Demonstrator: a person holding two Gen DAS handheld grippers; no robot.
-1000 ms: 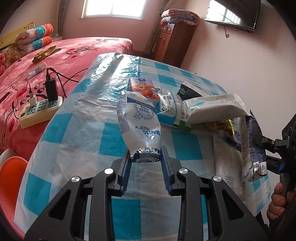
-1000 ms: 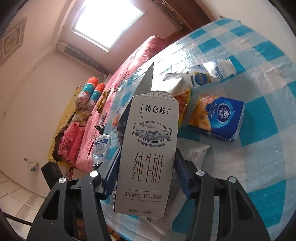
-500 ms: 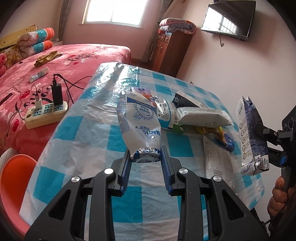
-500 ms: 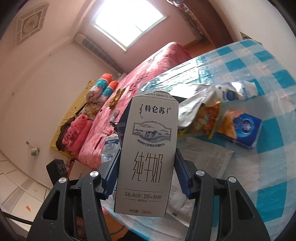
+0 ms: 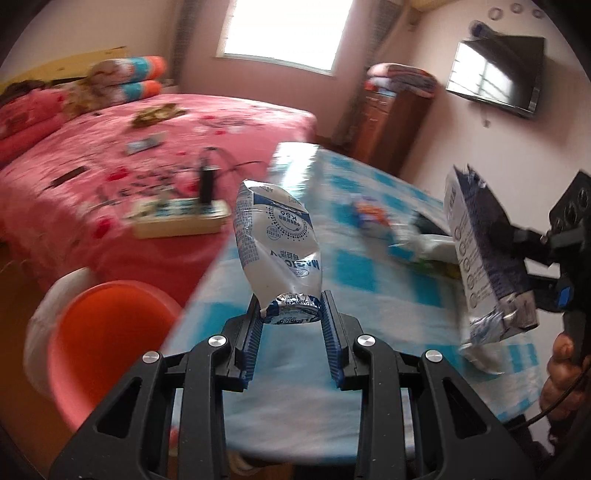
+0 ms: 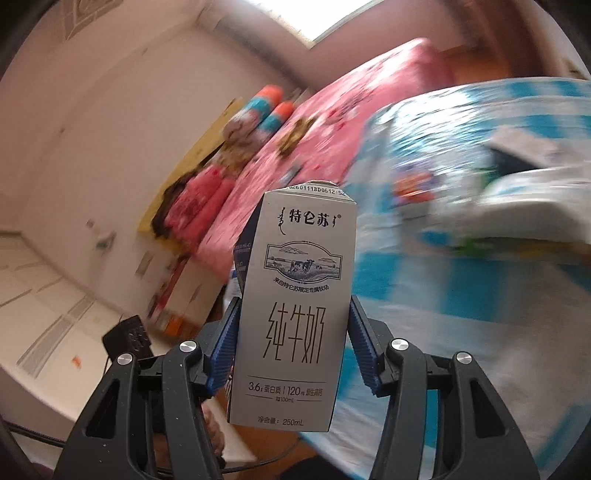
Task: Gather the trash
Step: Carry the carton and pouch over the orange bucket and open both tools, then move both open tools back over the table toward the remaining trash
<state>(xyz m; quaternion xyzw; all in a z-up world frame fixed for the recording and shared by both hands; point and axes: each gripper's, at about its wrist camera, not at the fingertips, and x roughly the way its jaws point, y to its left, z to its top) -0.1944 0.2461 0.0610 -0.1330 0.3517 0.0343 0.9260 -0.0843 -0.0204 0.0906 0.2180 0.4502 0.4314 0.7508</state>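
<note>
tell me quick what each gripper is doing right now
left gripper: shut on the milk pouch
right gripper: shut on the milk carton

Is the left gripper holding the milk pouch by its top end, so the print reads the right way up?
No, the left gripper pinches the milk pouch so that its print reads upside down.

Daylit, window (image 5: 282,31) blown out; background motion-blurred; fisheye edges dark.
</note>
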